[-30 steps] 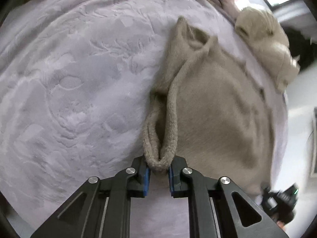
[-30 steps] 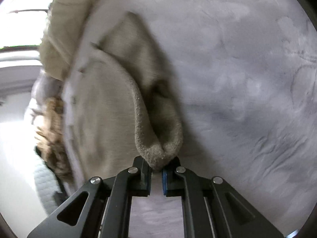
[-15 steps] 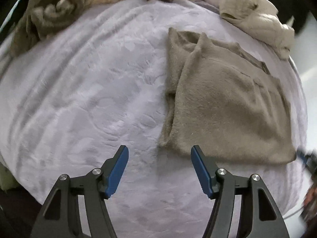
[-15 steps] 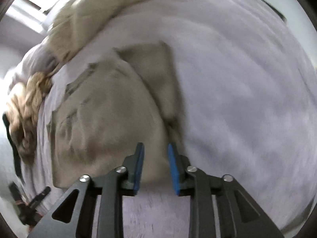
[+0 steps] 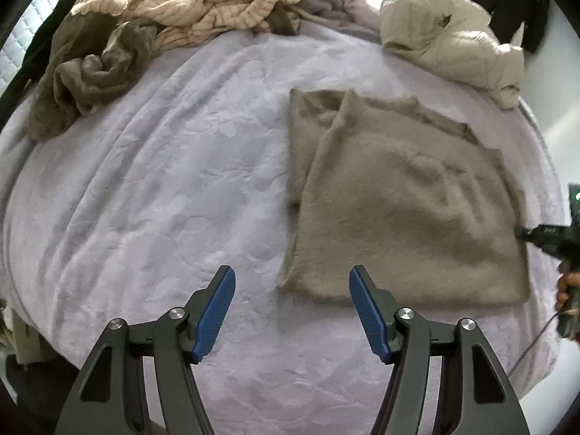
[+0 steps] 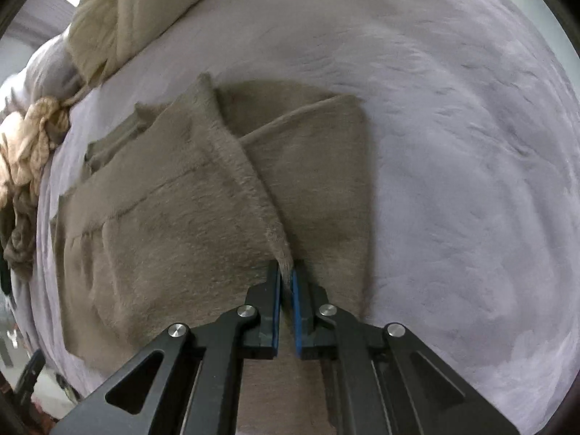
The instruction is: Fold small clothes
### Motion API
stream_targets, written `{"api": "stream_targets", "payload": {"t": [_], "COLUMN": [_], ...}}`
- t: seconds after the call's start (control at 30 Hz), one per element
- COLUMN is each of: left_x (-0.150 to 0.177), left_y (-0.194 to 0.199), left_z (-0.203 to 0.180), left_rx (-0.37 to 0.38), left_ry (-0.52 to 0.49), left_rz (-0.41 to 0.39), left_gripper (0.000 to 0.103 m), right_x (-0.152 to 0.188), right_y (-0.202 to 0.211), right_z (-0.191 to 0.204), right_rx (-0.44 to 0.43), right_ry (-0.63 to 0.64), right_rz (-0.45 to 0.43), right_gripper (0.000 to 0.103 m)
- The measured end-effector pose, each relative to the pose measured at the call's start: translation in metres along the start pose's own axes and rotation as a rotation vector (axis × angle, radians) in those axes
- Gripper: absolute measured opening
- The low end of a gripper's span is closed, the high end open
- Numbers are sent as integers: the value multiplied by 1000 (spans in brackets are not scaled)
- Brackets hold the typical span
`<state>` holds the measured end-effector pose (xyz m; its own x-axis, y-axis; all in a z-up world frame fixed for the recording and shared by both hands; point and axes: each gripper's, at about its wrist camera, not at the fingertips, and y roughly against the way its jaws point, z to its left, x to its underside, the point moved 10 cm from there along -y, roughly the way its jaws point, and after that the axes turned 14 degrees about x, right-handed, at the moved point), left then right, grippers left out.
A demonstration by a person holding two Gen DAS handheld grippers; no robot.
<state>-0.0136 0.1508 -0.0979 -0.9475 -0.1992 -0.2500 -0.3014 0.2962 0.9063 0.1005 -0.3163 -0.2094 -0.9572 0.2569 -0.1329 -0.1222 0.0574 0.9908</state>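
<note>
This is a bedroom in a home. A bed (image 5: 152,188) fills most of both views, spread with a pale lilac plush blanket embossed with a leafy pattern. At the upper left of the left wrist view a quilted white mattress edge (image 5: 14,50) shows past the blanket. Loose laundry lies heaped along the top of that view: a striped cream garment (image 5: 203,3), a crumpled brownish one (image 5: 87,72) at the upper left, and a cream padded jacket (image 5: 453,40) at the upper right. A taupe knitted garment (image 5: 406,210) lies flat on the bed. Dark clothing (image 5: 507,7) sits at the far upper right.
</note>
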Motion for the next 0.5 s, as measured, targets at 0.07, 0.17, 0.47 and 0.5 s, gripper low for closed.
{"api": "stream_targets", "payload": {"t": [0.07, 0.17, 0.47, 0.5], "left_x": [1, 6, 26, 26], "left_y": [-2, -7, -1, 2], "left_z": [-2, -6, -26, -28], "left_rx": [9, -1, -4, 0], "left_ry": [6, -9, -117, -127], "left_rz": [12, 58, 130, 116], "left_gripper": [66, 66, 102, 102], "right_x": [4, 5, 59, 67], "right_y": [-4, 7, 68, 73], "right_z": [-7, -10, 19, 29], "right_rx": [-15, -33, -116, -132], "right_ry": [-30, -51, -51, -44], "right_rz": [22, 2, -4, -7], "right_gripper": [6, 7, 71, 71]}}
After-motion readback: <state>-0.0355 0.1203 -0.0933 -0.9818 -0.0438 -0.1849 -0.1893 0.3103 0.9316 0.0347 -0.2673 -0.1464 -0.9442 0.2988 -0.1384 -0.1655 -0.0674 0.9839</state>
